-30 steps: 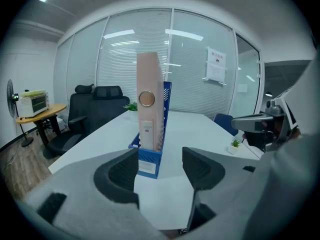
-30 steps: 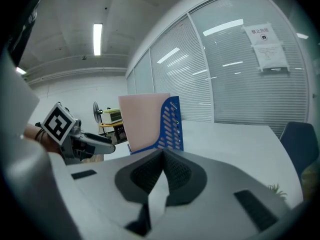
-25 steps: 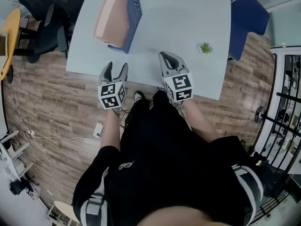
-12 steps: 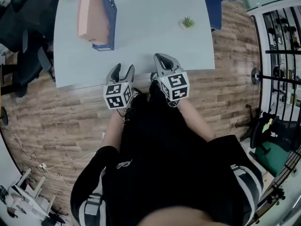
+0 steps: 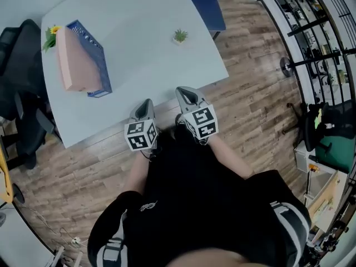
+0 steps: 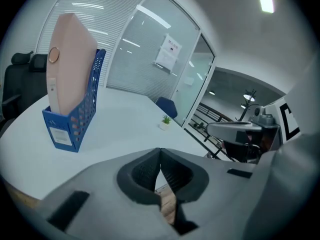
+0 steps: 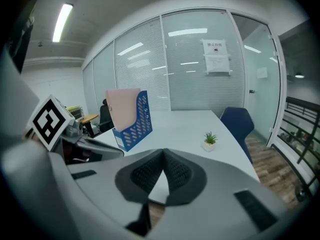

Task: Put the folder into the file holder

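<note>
The pink folder (image 5: pixel 71 65) stands upright inside the blue mesh file holder (image 5: pixel 99 71) at the far left of the white table (image 5: pixel 144 49). In the left gripper view the folder (image 6: pixel 67 59) sticks out above the holder (image 6: pixel 75 129). The right gripper view also shows the folder (image 7: pixel 122 106) and the holder (image 7: pixel 136 125). My left gripper (image 5: pixel 147 102) hangs over the table's near edge, well apart from the holder, jaws shut on nothing (image 6: pixel 160 151). Beside it, my right gripper (image 5: pixel 184 90) is also shut and empty (image 7: pixel 163 153).
A small potted plant (image 5: pixel 179 36) sits near the table's far right edge. Yellow flowers (image 5: pixel 50 33) show behind the holder. A blue chair (image 5: pixel 206 1) stands beyond the table and a black office chair (image 5: pixel 16 82) to its left. Metal racks (image 5: pixel 317 32) line the right side.
The left gripper's jaws, open a second ago, are now shut. The head view has swung, so the table and holder sit lower and further left in it. Both grippers stay by the near edge.
</note>
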The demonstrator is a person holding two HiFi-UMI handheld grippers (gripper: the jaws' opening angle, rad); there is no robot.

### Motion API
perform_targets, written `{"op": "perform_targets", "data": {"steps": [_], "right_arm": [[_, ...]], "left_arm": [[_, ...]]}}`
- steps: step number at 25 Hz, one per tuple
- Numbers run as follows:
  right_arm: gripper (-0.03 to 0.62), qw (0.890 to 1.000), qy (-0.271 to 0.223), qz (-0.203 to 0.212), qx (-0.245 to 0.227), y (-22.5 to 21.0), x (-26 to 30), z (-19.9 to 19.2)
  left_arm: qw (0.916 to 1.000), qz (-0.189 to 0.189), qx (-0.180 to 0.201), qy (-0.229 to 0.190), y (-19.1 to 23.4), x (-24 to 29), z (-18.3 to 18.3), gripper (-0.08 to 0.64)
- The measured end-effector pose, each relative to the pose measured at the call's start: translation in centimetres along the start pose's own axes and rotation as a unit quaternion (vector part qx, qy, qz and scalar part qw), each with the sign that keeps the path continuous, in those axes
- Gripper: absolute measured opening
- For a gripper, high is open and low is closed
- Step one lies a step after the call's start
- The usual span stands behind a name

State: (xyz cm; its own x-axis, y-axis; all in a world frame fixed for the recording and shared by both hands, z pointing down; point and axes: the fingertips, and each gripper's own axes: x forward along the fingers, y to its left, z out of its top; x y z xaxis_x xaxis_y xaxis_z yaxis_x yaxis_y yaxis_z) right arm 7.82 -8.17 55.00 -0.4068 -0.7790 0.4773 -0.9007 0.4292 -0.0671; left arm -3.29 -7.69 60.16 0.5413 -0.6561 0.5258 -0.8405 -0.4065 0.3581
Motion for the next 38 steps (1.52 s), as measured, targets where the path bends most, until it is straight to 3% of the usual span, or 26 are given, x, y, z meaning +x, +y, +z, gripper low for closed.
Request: {"op": "perform_targets", "data": {"steps": [3,6,9,16,23,30,38], "right_arm": [[0.005,1.000,-0.023,-0.006,-0.007,-1.0,-0.9,1.9],[0.005,0.997,-0.071,-0.010,-0.016,-2.3,-2.5,5.7],[0.005,0.992,-0.122,-0.012,-0.033,-3.0,-3.9,9.8],[0.003,0.977,-0.201,0.014,-0.065,-1.6,-4.3,16.2],[0.004,0.972,-0.215,0.038,-0.083,-0.8,-3.4,18.2],[0.003,0.969,-0.224,0.047,-0.095,-0.2,-3.9,18.9],[0.003,0.972,-0.215,0.050,-0.083,0.0,-3.8,17.9]], "left_arm": [[0.9997,0.001,0.014,-0.022,-1.0,-0.3,2.5,-0.002],[0.9955,0.004,0.064,-0.071,-2.9,-1.4,7.1,-0.002],[0.9852,0.010,0.105,-0.135,-5.0,-3.2,12.0,-0.002],[0.9622,0.053,0.132,-0.232,-5.1,-7.0,19.2,-0.002],[0.9496,0.086,0.159,-0.256,-4.0,-8.6,21.4,-0.003],[0.9498,0.091,0.142,-0.264,-3.9,-9.3,21.8,-0.003],[0.9515,0.100,0.126,-0.262,-3.2,-9.7,20.9,-0.003]]}}
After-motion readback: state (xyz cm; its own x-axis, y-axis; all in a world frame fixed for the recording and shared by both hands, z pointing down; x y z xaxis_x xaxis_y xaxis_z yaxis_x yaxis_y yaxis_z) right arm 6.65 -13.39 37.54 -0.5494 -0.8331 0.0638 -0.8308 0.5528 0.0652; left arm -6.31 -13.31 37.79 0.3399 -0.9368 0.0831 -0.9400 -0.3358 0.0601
